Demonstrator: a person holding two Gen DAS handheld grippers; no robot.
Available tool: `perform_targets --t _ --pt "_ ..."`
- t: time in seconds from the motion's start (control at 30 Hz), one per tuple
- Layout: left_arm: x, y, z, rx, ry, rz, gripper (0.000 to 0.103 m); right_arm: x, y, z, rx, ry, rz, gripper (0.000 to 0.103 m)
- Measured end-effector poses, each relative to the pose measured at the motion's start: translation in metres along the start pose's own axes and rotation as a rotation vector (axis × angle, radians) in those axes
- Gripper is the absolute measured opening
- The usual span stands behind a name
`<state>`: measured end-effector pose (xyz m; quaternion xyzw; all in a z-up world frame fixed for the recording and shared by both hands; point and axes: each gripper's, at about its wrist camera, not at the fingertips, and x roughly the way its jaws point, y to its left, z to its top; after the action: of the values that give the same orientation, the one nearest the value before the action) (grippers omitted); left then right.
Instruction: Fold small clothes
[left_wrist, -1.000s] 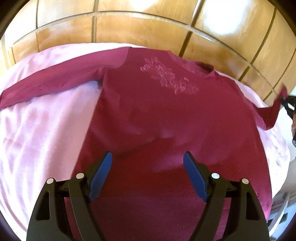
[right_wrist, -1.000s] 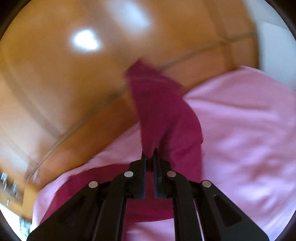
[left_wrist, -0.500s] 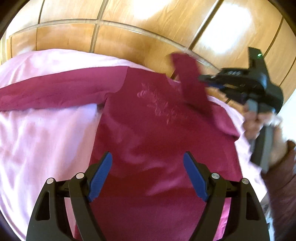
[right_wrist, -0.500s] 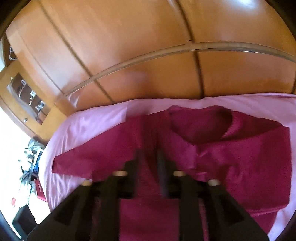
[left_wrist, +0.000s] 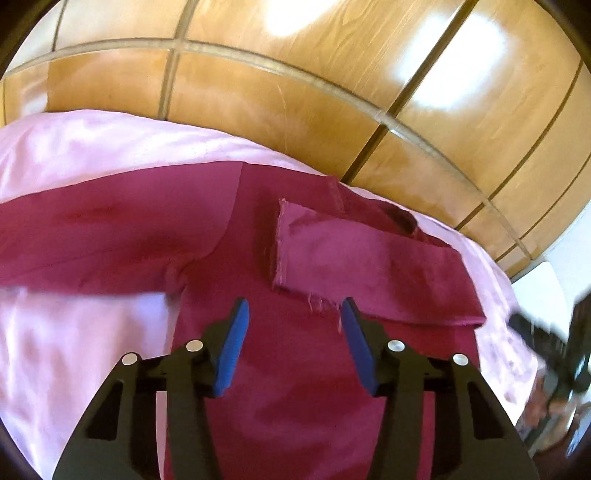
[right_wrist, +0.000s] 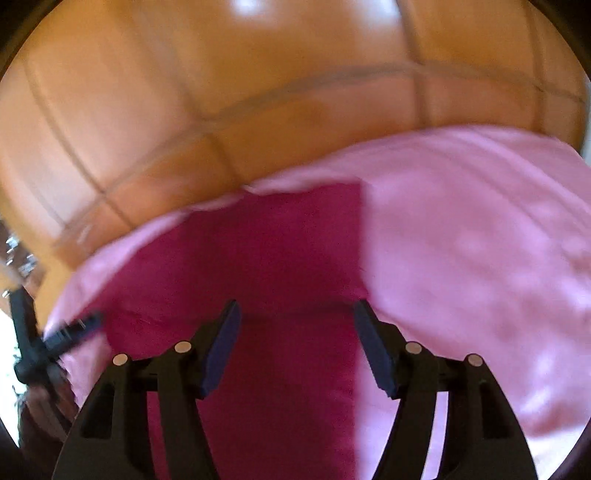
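A dark red long-sleeved top (left_wrist: 303, 369) lies flat on a pink sheet (left_wrist: 74, 350). Its right sleeve (left_wrist: 369, 266) is folded across the chest; the left sleeve (left_wrist: 92, 243) stretches out to the left. My left gripper (left_wrist: 293, 317) is open and empty, hovering over the top's body just below the folded sleeve. My right gripper (right_wrist: 295, 317) is open and empty over the top (right_wrist: 288, 266), in a blurred view. The right gripper also shows at the right edge of the left wrist view (left_wrist: 554, 332).
Wooden panelled wardrobe doors (left_wrist: 332, 92) stand behind the bed. The pink sheet (right_wrist: 480, 258) spreads to the right of the top. The left gripper's body (right_wrist: 37, 339) shows at the left edge of the right wrist view.
My right gripper carried the right sleeve over the chest, let it go and opened, then pulled back to the right. My left gripper moved closer over the top.
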<state>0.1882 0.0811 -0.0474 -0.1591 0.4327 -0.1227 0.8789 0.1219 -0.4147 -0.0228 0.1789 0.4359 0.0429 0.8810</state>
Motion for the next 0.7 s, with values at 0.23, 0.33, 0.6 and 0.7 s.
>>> perform_targets --t 0.23,0.33,0.6,0.7 --pt "0.053 -0.002 0.016 -0.056 0.092 0.027 0.051 0.035 -0.032 -0.012 0.079 0.054 -0.097 0.056" --pt "0.066 -0.009 0.019 -0.027 0.102 0.042 0.028 0.052 -0.036 -0.001 0.138 0.050 -0.112 0.050" --pt "0.046 -0.023 0.035 0.040 -0.049 0.114 0.010 0.071 -0.046 -0.003 0.152 0.059 -0.198 0.046" --pt "0.074 -0.022 0.023 0.110 0.036 0.218 0.010 0.063 -0.040 -0.010 0.085 0.072 -0.219 0.048"
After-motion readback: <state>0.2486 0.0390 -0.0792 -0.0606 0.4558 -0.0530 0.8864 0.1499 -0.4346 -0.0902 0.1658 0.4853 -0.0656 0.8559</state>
